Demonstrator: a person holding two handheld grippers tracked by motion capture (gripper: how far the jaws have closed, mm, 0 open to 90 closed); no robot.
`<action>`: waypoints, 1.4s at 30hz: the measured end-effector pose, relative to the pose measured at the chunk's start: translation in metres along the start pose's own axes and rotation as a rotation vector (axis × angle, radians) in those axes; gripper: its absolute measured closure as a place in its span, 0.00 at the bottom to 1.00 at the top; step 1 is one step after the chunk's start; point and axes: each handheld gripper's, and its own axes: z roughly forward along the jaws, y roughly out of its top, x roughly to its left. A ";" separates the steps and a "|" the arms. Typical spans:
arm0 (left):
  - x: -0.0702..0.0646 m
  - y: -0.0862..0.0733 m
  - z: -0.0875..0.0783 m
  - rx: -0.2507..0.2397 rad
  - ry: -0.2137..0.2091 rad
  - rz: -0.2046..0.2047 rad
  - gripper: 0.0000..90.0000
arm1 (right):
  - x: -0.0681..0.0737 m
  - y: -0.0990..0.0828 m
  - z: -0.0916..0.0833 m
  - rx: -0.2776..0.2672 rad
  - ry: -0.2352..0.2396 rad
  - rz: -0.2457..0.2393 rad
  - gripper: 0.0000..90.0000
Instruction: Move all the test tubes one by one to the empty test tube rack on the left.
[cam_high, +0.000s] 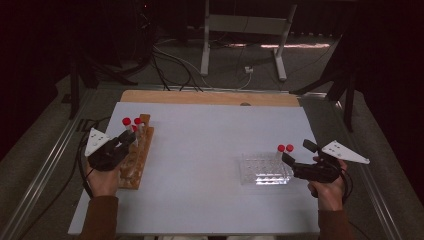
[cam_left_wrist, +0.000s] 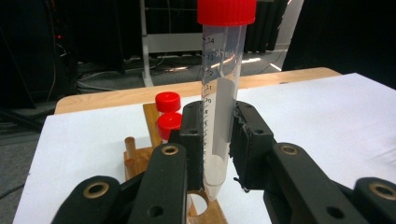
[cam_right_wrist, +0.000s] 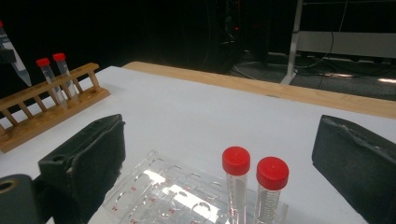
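Observation:
My left gripper (cam_high: 129, 141) (cam_left_wrist: 217, 140) is shut on a clear graduated tube with a red cap (cam_left_wrist: 219, 84) (cam_high: 126, 121). It holds the tube upright, with the tip just above a hole of the wooden rack (cam_left_wrist: 137, 161) (cam_high: 136, 160). Two more red-capped tubes (cam_left_wrist: 168, 112) (cam_high: 136, 123) stand at the rack's far end. My right gripper (cam_high: 295, 159) (cam_right_wrist: 222, 137) is open, its pads on either side of two red-capped tubes (cam_right_wrist: 254, 175) (cam_high: 285, 148). Those tubes stand in the near corner of a clear plastic rack (cam_right_wrist: 159, 191) (cam_high: 265, 170).
A white sheet (cam_high: 210, 145) covers the table, with a bare wooden strip (cam_high: 210, 97) along the far edge. Beyond it are a metal stand (cam_high: 242, 40) and cables on the dark floor. The wooden rack (cam_right_wrist: 51, 107) also shows far left in the right gripper view.

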 end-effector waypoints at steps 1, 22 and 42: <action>0.001 -0.001 0.000 0.002 0.001 -0.001 0.85 | 0.000 0.000 0.000 0.000 0.000 0.001 0.03; 0.007 -0.018 0.010 0.090 0.021 -0.005 0.84 | 0.000 0.000 0.001 0.002 0.002 -0.004 0.03; 0.007 -0.029 0.016 0.168 0.028 0.006 0.83 | 0.000 -0.001 0.001 0.000 0.005 -0.002 0.03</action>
